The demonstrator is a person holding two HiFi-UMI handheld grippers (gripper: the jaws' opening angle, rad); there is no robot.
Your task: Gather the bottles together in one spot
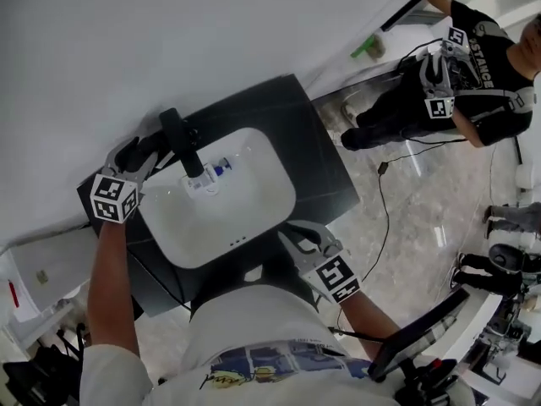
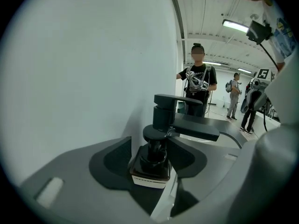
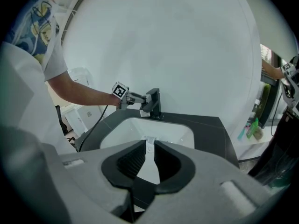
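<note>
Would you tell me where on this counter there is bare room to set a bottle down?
The dark counter between the basin and its right edge is bare, as is the back strip right of the tap. Around the tap it is crowded: the open left claw stands either side of a small bottle.

Left tool [image 1: 156,149] far forward, jaws wide apart; right tool [image 1: 297,237] near the torso, narrowly parted, empty.

Head view looks steeply down at the sink [image 1: 245,194]; both gripper views face its faucet [image 2: 163,112].
</note>
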